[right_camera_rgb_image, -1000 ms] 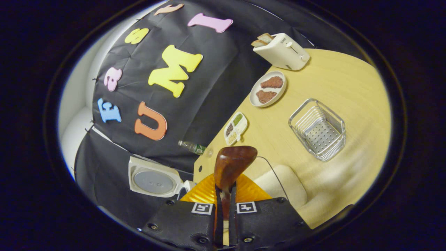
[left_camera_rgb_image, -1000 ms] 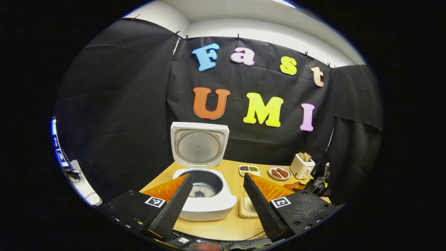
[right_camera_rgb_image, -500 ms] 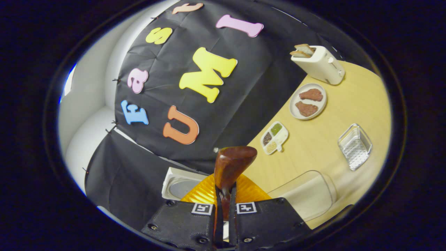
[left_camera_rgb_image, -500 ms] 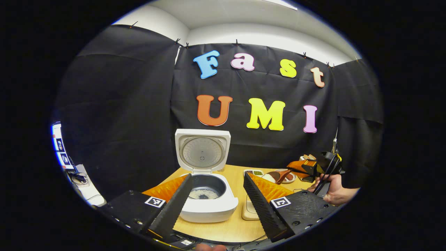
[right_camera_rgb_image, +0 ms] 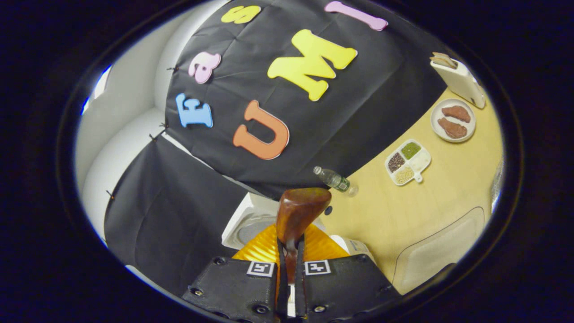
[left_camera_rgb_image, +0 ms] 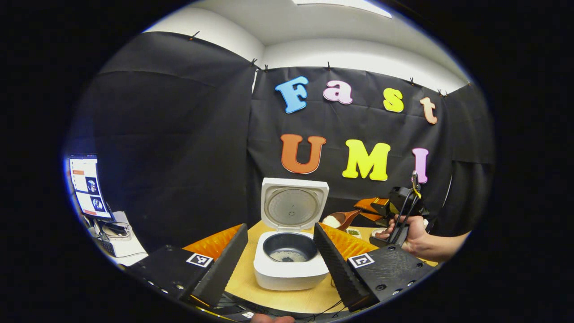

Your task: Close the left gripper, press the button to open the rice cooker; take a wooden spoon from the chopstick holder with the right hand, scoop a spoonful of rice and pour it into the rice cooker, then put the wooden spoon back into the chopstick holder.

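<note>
Carrying rice: right gripper [right_camera_rgb_image: 287, 251] is clamping the stiff, light wooden spoon [right_camera_rgb_image: 297, 211] by its handle at lower centre; keep it level. Left gripper [left_camera_rgb_image: 280, 258] fingers are apart, framing the open rice cooker [left_camera_rgb_image: 290, 264].

The white rice cooker [left_camera_rgb_image: 290, 264] sits on the wooden table, its lid [left_camera_rgb_image: 293, 204] standing upright and open at the back. A thin layer of white rice lies at the bottom of its dark inner pot [left_camera_rgb_image: 289, 247]. The brown wooden spoon [left_camera_rgb_image: 341, 219], heaped with 1 scoop of rice, hangs just right of the lid, above the table.
</note>
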`<state>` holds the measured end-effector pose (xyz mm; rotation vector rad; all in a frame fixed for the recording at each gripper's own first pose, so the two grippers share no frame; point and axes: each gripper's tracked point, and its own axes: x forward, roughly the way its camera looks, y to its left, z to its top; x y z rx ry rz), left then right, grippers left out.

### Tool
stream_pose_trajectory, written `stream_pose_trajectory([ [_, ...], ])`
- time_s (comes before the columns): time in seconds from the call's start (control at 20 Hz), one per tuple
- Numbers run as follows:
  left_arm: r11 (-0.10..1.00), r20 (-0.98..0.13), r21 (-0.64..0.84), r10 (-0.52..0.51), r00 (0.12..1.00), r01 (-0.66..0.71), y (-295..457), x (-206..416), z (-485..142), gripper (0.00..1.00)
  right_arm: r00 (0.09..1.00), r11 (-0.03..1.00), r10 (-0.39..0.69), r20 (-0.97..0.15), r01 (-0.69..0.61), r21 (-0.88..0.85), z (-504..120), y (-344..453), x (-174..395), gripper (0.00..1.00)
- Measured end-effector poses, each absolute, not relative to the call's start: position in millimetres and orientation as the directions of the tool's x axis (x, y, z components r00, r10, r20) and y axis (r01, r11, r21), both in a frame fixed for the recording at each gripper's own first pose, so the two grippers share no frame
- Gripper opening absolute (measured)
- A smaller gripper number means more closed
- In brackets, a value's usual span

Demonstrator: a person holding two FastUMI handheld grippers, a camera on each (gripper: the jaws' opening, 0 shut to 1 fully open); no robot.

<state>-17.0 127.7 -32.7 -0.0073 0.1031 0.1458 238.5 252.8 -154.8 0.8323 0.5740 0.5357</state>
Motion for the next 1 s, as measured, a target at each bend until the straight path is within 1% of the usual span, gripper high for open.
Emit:
stream_pose_trajectory([
  [0.25, 0.978, -0.111, -0.001, 0.209, 0.972, -0.210, 159.3, -31.0, -31.0, 0.94, 0.697, 0.652, 0.639, -0.327, -0.264, 0.711, -187.8, 295.0, 242.8, 0.11],
  [0.5, 0.969, -0.114, -0.010, 0.244, 0.963, -0.247, 174.5, -32.8, -31.9, 0.94, 0.690, 0.722, 0.624, -0.368, -0.328, 0.609, -201.8, 312.5, 250.6, 0.11],
  [0.6, 0.966, -0.113, -0.010, 0.256, 0.960, -0.258, 178.3, -32.1, -31.4, 0.94, 0.687, 0.736, 0.622, -0.377, -0.350, 0.579, -205.0, 316.9, 250.3, 0.11],
  [0.65, 0.965, -0.112, -0.011, 0.261, 0.959, -0.264, 178.3, -30.3, -30.1, 0.94, 0.685, 0.741, 0.621, -0.381, -0.354, 0.571, -207.2, 318.5, 249.9, 0.09],
  [0.7, 0.963, -0.111, -0.013, 0.264, 0.958, -0.268, 179.2, -29.7, -30.0, 0.94, 0.683, 0.745, 0.620, -0.386, -0.359, 0.562, -208.4, 319.3, 250.4, 0.11],
  [1.0, 0.959, -0.111, -0.017, 0.279, 0.954, -0.283, 177.3, -25.2, -32.5, 0.94, 0.676, 0.767, 0.620, -0.398, -0.416, 0.489, -206.8, 326.5, 249.4, 0.11],
])
